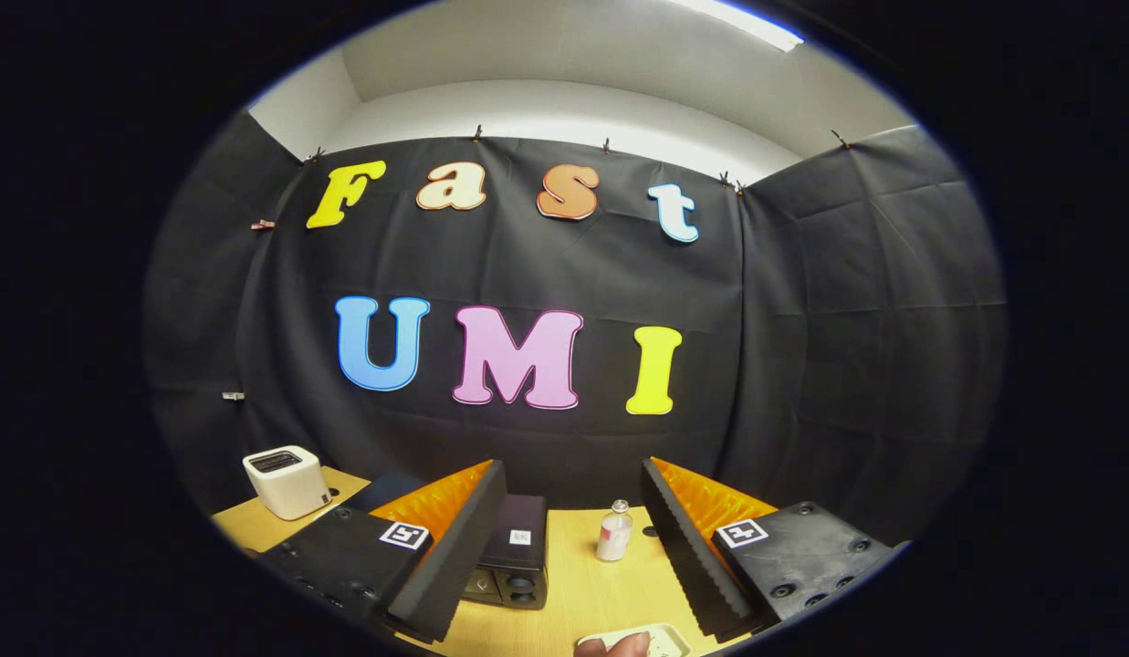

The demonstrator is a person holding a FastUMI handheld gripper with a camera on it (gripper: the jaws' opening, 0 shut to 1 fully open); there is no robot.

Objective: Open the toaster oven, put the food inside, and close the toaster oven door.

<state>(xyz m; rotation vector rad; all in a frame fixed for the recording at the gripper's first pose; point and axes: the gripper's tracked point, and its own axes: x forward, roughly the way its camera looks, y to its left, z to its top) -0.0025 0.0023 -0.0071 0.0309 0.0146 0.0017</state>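
My gripper [573,538] is held high above the wooden table [578,584], open, with nothing between its two black, orange-backed fingers [454,547]. A black toaster oven [514,561] sits on the table just ahead of the left finger, partly hidden by it; I see its top and control knobs, and I cannot tell how its door stands. Low between the fingers lies a pale tray [655,639] with a reddish-brown piece of food [619,646] on it, both cut off from sight.
A small bottle [613,532] with a white label stands on the table between the fingers, close to the right one. A white slot toaster [287,481] sits at the table's far left corner. Black cloth walls close the booth behind and at the sides.
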